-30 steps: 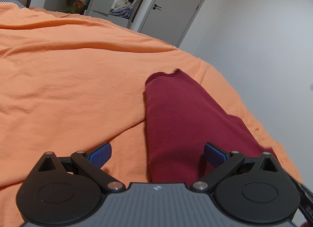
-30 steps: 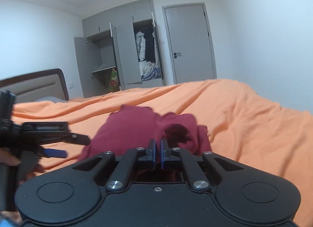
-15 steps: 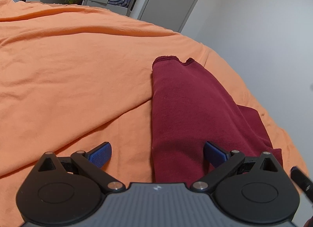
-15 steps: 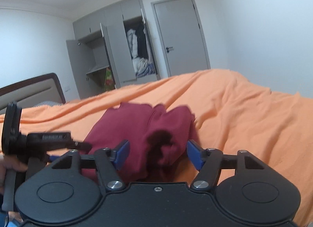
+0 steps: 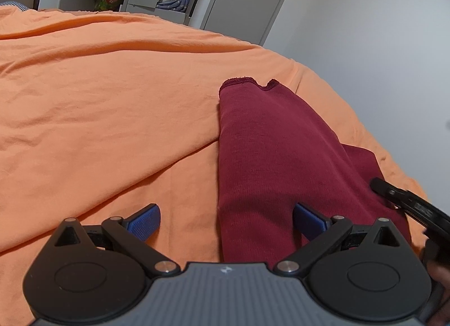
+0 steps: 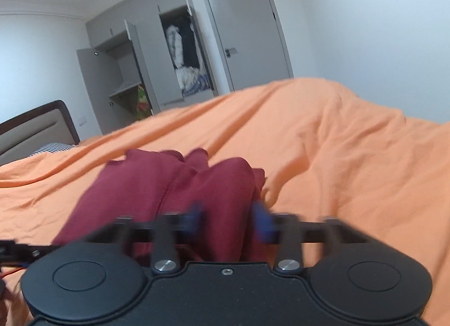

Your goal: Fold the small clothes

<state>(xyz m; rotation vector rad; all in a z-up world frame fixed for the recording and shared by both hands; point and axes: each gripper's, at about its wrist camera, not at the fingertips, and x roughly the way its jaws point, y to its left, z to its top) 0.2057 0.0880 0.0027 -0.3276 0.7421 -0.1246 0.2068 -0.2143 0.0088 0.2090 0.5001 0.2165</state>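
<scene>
On the orange bed cover (image 5: 112, 101) lies a dark red piece of clothing (image 5: 267, 151). In the left wrist view it sits right of the middle and runs from the bottom of the frame up to its hem. It looks folded into a long strip, with one side tucked over, so it is likely part way through being folded. A loose bit sticks out at the lower right of that view.

The left gripper (image 5: 226, 217) is low over the near end of the cloth. Its blue fingers (image 5: 144, 217) are spread wide and hold nothing. One finger is over the orange cover and the other is over the red cloth, so the left edge of the strip lies between them. It may be placed there to grab that edge, or just to wait.

The right gripper (image 6: 229, 220) is seen in the lower middle of the right wrist view, and it is blurry there. Its blue fingers (image 6: 261, 223) are apart, with a bump of red cloth between them. It cannot be told if they touch the cloth. It points across the bed toward the open wardrobe (image 6: 157, 70) in the upper middle. Its black tip also shows at the right edge of the left wrist view, close beside the left gripper. So both tools sit at the same near end of the cloth, likely to lift that end together and fold it over.
</scene>
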